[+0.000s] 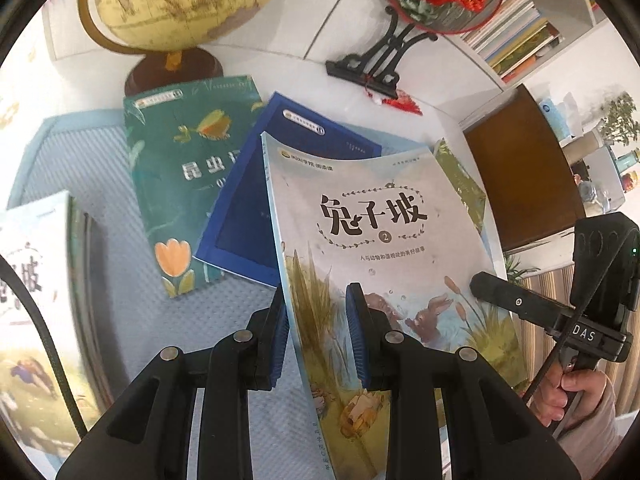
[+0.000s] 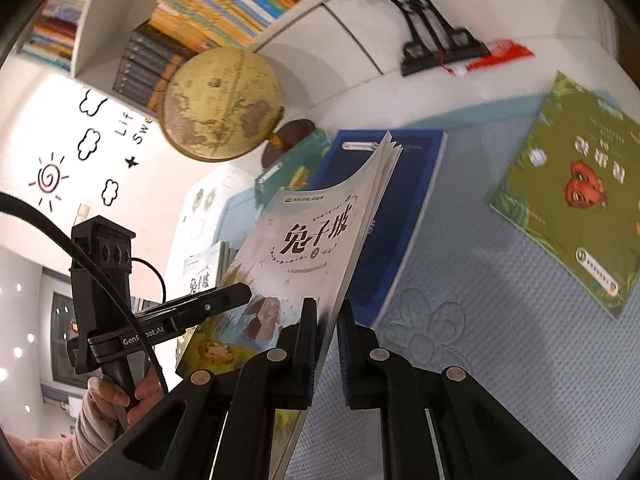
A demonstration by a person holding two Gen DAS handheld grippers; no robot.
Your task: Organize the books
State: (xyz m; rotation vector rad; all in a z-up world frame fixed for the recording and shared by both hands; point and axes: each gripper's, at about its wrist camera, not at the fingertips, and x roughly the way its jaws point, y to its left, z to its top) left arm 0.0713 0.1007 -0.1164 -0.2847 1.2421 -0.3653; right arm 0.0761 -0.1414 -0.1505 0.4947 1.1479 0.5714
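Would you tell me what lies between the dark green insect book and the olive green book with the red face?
The blue book lies flat between the dark green book and the olive green book, with bare blue mat beside it; the right wrist view shows this.

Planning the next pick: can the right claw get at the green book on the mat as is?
Probably not yet: the right claw looks clamped on the raised rabbit book. The green book lies uncovered on the mat with nothing between, so it is likely reachable once that's released.
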